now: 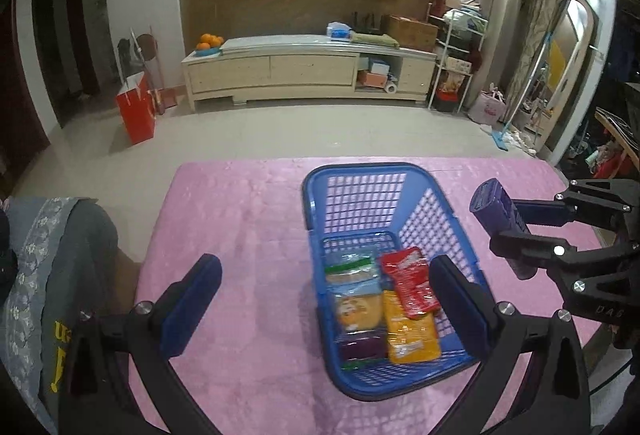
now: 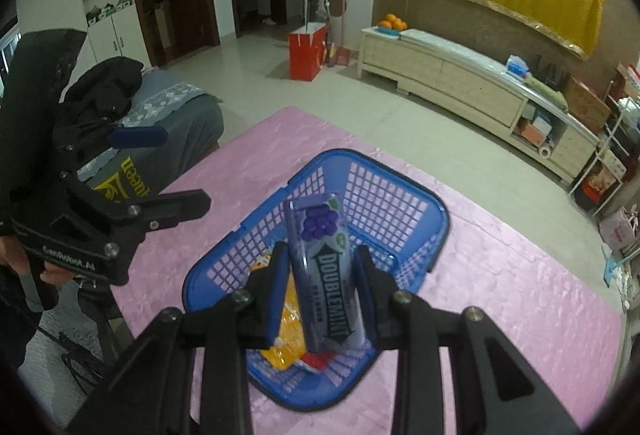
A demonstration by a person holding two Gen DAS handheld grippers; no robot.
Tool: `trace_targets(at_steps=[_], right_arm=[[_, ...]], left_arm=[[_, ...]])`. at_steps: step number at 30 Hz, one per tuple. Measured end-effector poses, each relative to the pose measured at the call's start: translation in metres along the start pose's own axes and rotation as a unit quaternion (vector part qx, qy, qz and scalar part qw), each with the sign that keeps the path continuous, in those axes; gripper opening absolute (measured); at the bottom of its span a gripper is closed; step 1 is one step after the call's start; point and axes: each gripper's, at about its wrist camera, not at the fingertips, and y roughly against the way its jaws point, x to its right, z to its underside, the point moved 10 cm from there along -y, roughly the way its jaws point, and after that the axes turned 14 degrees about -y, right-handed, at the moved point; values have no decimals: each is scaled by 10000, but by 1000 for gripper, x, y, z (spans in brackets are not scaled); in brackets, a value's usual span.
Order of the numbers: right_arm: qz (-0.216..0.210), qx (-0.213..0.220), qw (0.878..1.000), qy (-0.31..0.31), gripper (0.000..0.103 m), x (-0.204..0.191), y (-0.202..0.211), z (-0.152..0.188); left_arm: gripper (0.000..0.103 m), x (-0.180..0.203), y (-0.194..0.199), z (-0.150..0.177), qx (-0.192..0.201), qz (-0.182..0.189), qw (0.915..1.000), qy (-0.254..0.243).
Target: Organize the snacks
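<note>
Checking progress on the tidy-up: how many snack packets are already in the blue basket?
4 visible: a green-striped clear packet at the back left, a red one beside it, a yellow-faced one and an orange one in front. Others may lie hidden underneath.

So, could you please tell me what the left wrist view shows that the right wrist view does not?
Only the left wrist view shows the clear-wrapped snacks with a green strip in the blue plastic lattice basket, and the open left tool from behind.

Only the right wrist view shows the grape picture and lettering on the purple gum pack, and a hand holding the left tool.

Both show the basket on the pink tablecloth, the orange packet, the red packet, and the right tool gripping the pack.
</note>
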Motion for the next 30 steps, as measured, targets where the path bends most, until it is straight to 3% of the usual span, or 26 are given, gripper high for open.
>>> trace_targets(at_steps=[12,18,20,22,23,24,30], right_arm=[[83,-590,9982,87,37,3,-76,1],[356,-701,9966,237,38,7,-99,3],[365,-841,9954,263,41,6,-105,6],[432,-860,9950,267,55,7,-106,9],[396,-866,9952,231,71,7,-105,9],[362,-862,9955,182,77,7,-104,10],[295,-583,9978,-71,79,12,-74,5]], left_arm=[[102,-31,-46,26,-392,4,9989,253],[102,-35,-60,35,-501,-64,9982,314],[102,-37,-62,37,-524,-42,9981,311],[102,-35,-63,37,-545,-38,9981,268],[102,-34,-62,36,-551,-59,9981,255],[102,-36,-62,36,-554,-70,9981,248],[102,-31,-50,32,-460,-47,9987,221]])
